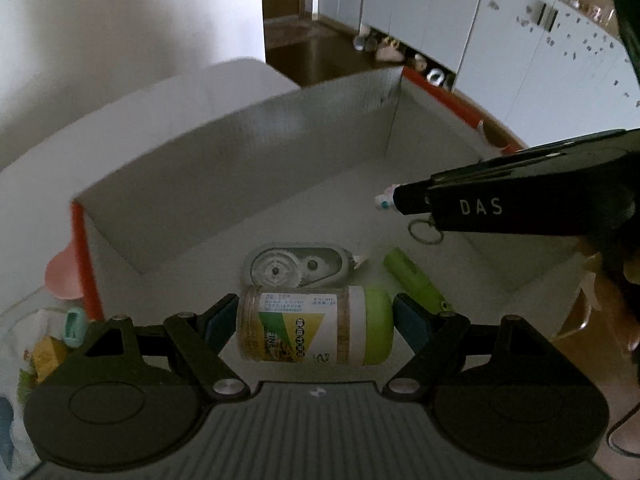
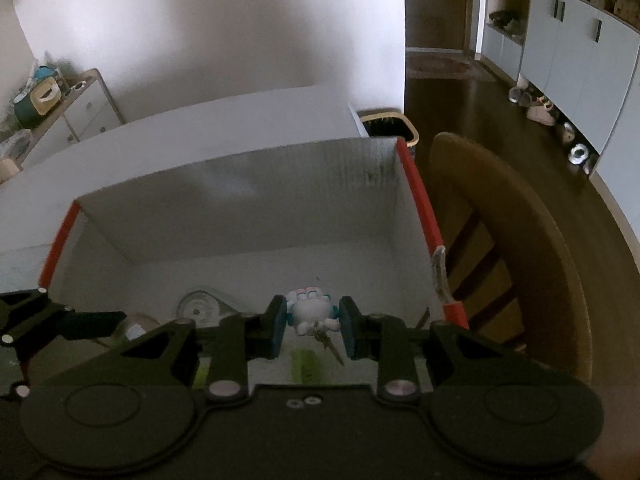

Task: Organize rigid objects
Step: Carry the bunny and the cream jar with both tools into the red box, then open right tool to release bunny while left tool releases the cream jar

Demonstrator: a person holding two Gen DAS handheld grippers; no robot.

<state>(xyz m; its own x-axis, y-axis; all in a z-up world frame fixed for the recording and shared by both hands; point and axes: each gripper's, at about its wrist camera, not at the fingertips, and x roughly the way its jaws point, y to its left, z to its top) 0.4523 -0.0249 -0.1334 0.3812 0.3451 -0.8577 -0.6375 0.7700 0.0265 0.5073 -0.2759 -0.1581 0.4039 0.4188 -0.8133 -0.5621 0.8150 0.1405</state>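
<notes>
A white box with red edges stands open in front of me. My left gripper is shut on a jar with a green lid, held sideways just above the box floor. A grey correction-tape dispenser and a green tube lie in the box. My right gripper is shut on a small white figure keychain over the box; it shows in the left wrist view as a black arm with the key ring hanging.
A pink dish and small colourful items lie left of the box. A wooden chair stands right of the box. A white table, a bin and pale cabinets are beyond.
</notes>
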